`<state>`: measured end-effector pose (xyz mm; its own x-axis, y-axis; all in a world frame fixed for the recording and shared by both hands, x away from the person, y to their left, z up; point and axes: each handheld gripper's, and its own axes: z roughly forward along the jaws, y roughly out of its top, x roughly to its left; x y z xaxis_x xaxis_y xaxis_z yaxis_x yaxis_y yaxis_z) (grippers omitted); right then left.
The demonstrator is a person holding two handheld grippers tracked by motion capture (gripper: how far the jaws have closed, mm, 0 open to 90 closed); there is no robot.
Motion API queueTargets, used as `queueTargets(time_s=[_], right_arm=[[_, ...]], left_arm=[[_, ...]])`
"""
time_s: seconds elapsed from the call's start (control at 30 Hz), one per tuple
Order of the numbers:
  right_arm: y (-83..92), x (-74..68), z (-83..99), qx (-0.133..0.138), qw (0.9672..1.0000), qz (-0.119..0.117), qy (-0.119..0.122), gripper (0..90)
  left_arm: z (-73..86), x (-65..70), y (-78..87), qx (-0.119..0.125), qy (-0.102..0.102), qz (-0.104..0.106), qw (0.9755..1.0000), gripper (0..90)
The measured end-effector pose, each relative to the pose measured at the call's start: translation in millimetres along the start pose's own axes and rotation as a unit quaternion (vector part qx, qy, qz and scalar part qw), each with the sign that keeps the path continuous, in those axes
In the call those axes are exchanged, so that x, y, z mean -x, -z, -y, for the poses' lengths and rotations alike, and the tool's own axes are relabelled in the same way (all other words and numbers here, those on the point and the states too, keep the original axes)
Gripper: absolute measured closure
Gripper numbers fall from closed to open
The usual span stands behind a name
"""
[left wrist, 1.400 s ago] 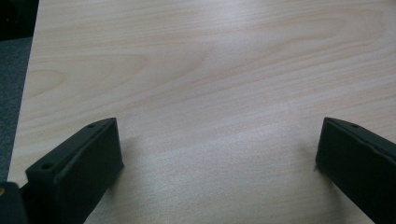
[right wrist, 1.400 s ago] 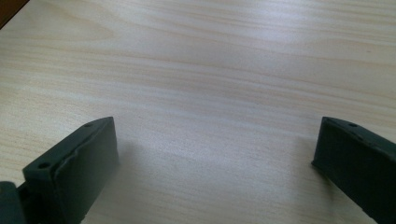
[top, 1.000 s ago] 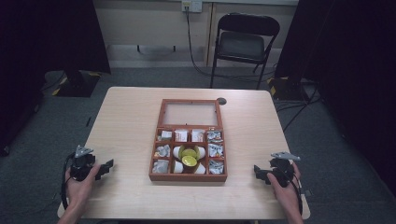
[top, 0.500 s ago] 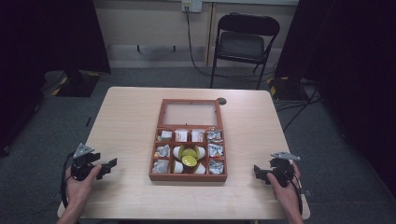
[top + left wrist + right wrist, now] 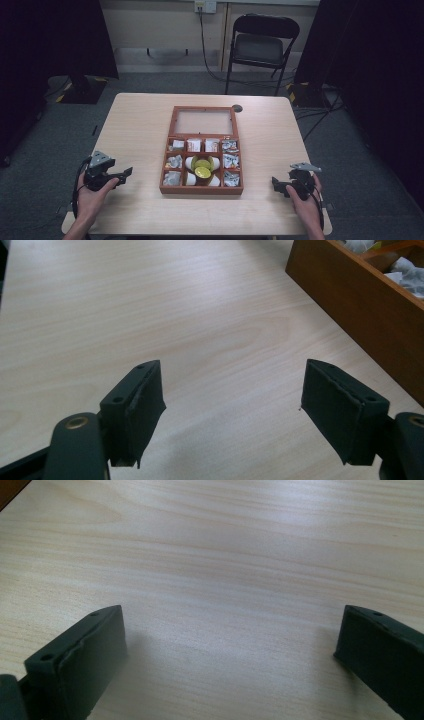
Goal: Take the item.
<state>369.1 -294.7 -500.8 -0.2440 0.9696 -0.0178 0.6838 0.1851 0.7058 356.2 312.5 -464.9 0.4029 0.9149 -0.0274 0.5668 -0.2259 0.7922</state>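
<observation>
A wooden box of packets sits mid-table, lid open. The left gripper, near left, has just been closing its jaws on nothing, a gap remaining. The right gripper, near right, is spread wide, empty.

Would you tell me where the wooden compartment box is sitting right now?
In the high view the wooden box sits mid-table, lid open toward the chair, between the left gripper and right gripper; neither touches it.
</observation>
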Motion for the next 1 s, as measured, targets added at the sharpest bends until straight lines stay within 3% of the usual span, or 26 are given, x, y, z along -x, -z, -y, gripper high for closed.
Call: queueTargets(time_s=[0.07, 0.23, 0.3, 0.4, 0.43, 0.67, 1.0], right_arm=[[0.0, 0.0, 0.0, 0.0, 1.0, 0.0, 0.0, 0.0], [0.0, 0.0, 0.0, 0.0, 1.0, 0.0, 0.0, 0.0], [0.0, 0.0, -0.1, 0.0, 1.0, 0.0, 0.0, 0.0], [-0.3, 0.0, -0.3, 0.0, 1.0, 0.0, 0.0, 0.0], [-0.4, 0.0, -0.4, 0.0, 1.0, 0.0, -0.001, 0.0], [-0.4, 0.0, -0.4, 0.0, 1.0, 0.0, -0.001, 0.0], [-0.4, 0.0, -0.4, 0.0, 1.0, 0.0, -0.001, 0.0]], left_arm=[[-2.6, 0.7, 0.4, 0.004, 0.01, 0.012, 0.9999, 24.7], [-8.6, 5.5, -0.1, 0.005, 0.007, 0.014, 0.9999, 24.7], [-12.0, 9.7, -0.8, 0.009, 0.013, 0.027, 0.9995, 24.7], [-16.9, 15.3, -1.6, 0.008, 0.003, 0.029, 0.9995, 24.7], [-20.6, 19.2, -2.9, 0.013, 0.002, 0.041, 0.9991, 24.7], [-29.8, 28.0, -5.2, 0.011, -0.012, 0.063, 0.9979, 24.7], [-40.5, 42.1, -10.2, 0.006, -0.04, 0.077, 0.9962, 26.3]])
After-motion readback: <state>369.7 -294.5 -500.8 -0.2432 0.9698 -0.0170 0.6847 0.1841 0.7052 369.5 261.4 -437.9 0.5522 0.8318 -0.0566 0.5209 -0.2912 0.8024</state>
